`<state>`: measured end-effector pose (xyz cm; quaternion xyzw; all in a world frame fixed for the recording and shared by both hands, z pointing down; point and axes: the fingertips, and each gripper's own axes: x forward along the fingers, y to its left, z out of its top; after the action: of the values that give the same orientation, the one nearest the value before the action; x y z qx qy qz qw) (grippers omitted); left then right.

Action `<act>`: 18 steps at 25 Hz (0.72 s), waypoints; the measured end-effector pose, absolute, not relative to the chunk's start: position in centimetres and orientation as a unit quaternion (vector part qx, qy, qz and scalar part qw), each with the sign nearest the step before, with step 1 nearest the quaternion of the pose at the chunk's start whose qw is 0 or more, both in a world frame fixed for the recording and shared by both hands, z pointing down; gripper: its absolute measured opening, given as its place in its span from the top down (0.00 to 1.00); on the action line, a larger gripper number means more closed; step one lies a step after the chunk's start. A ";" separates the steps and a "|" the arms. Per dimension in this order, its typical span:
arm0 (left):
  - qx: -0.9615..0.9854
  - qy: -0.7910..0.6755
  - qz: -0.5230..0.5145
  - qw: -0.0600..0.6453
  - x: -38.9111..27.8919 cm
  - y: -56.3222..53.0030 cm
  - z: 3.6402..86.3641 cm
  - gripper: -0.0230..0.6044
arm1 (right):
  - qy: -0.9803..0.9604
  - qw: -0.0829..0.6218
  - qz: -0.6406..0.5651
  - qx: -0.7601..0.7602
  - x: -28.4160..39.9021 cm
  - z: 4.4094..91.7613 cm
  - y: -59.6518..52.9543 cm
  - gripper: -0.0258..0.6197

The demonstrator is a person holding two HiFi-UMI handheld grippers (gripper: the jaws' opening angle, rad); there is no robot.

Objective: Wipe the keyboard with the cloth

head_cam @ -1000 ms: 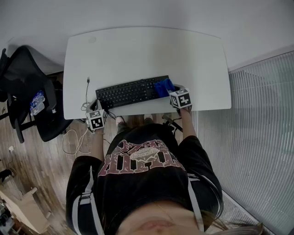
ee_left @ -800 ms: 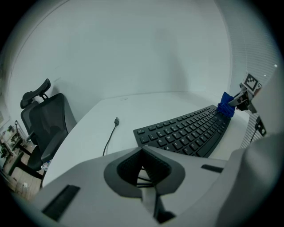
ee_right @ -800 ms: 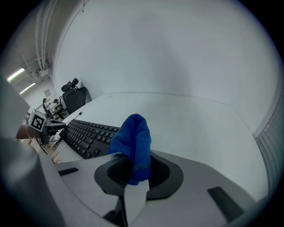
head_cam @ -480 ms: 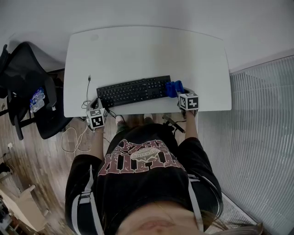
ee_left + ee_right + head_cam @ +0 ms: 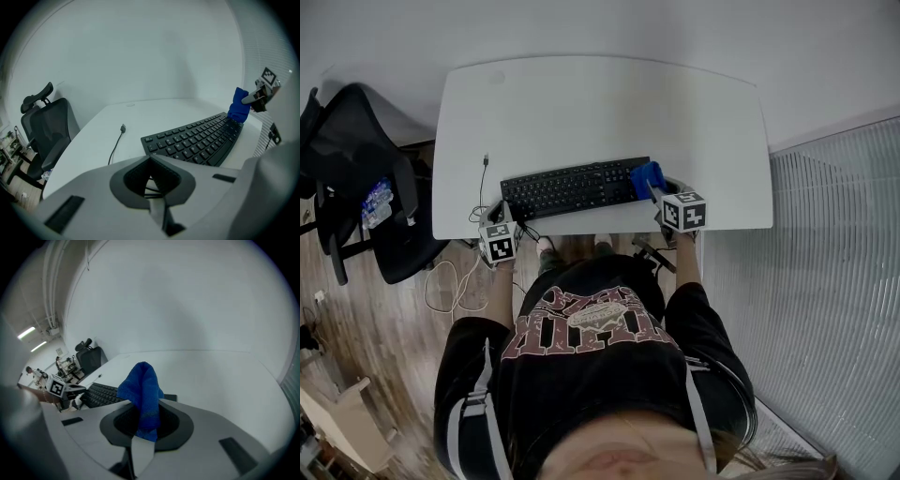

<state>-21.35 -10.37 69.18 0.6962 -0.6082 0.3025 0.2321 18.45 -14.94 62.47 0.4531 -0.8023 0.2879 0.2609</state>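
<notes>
A black keyboard (image 5: 572, 188) lies on the white desk (image 5: 600, 103), near its front edge. My right gripper (image 5: 655, 191) is shut on a blue cloth (image 5: 646, 177), which bunches up out of the jaws at the keyboard's right end. In the right gripper view the cloth (image 5: 143, 392) stands between the jaws, with the keyboard (image 5: 101, 395) behind it to the left. In the left gripper view the cloth (image 5: 239, 106) hangs at the far end of the keyboard (image 5: 197, 140). My left gripper (image 5: 507, 218) is shut on nothing at the desk's front edge, by the keyboard's left end.
A thin cable with a USB plug (image 5: 485, 160) lies on the desk left of the keyboard and drops over the front edge. A black office chair (image 5: 356, 178) stands left of the desk. A pale wall lies behind the desk.
The right gripper carried the cloth rightward along the keyboard, past its right end, then a little back to the left. The left gripper has barely moved.
</notes>
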 end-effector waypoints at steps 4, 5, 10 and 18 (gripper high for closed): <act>0.698 -0.608 0.299 0.232 -21.2 -10.3 69.1 0.91 | -0.855 0.246 0.270 0.369 10.9 59.9 -13.8 0.86; 0.698 -0.608 0.298 0.233 -21.3 -10.3 69.1 0.91 | -0.866 0.252 0.259 0.345 9.0 59.5 -13.5 0.86; 0.700 -0.608 0.295 0.232 -21.4 -10.4 69.0 0.91 | -0.905 0.290 0.188 0.250 1.2 58.1 -12.8 0.86; 0.701 -0.609 0.290 0.233 -21.3 -10.4 68.9 0.91 | -0.936 0.259 0.198 0.134 -9.6 57.8 -10.1 0.86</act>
<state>-21.29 -10.42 68.85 0.7009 -0.6088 0.2896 0.2328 -9.56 -10.09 57.76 0.1337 -0.9358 0.1979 0.2593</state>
